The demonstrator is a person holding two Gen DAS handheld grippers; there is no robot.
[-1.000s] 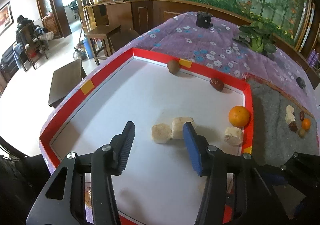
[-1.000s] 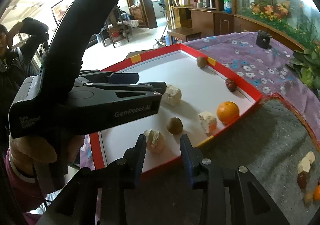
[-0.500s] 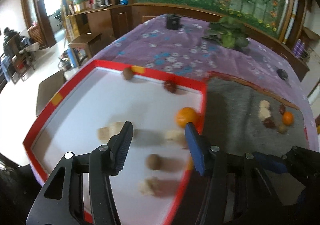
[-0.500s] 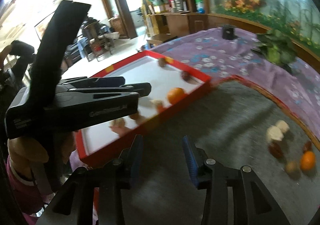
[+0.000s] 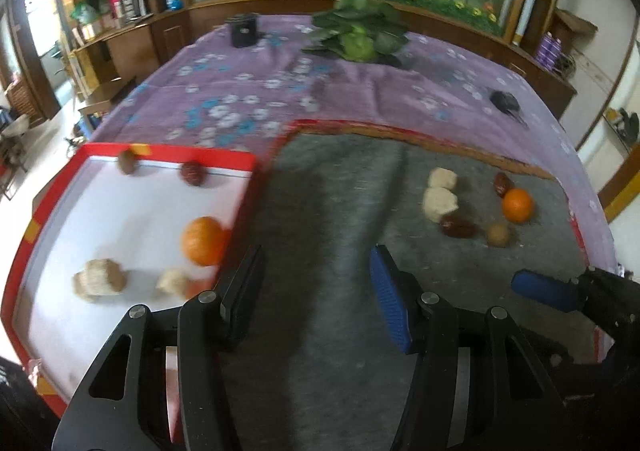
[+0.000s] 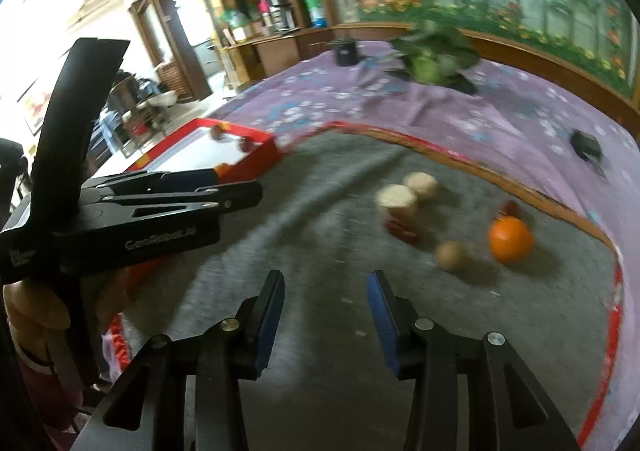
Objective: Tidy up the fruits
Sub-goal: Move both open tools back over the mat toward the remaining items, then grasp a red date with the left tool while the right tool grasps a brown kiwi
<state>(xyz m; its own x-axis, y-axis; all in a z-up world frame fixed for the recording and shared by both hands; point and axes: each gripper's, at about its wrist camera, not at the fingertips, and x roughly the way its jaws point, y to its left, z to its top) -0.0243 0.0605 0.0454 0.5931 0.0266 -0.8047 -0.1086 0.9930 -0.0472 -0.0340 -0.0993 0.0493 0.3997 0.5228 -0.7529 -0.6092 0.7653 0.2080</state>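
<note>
A red-rimmed white tray [image 5: 172,151] lies at the left with an orange [image 5: 204,241], two pale lumps [image 5: 98,277], a brown fruit [image 5: 127,162] and a red date [image 5: 192,173] in it. On the grey mat [image 5: 320,191] sits a second group: an orange [image 6: 511,239], a round brown fruit [image 6: 452,255], two pale lumps [image 6: 398,199] and dark red dates [image 6: 404,229]. My left gripper [image 5: 316,263] hangs open over bare mat beside the tray's right rim. My right gripper [image 6: 326,283] is opening over the mat, short of that group, with nothing between its jaws.
A purple floral cloth [image 5: 240,107] covers the table beyond the mat. On it stand a leafy green plant [image 5: 360,39], a black cup [image 5: 242,31] and a small dark object [image 5: 506,101]. Wooden cabinets line the back. A person's hand [image 6: 32,311] holds the left gripper.
Both grippers have swept right, from over the tray to over the grey mat. The right jaws have widened. The fruit group on the mat now sits closer in both views.
</note>
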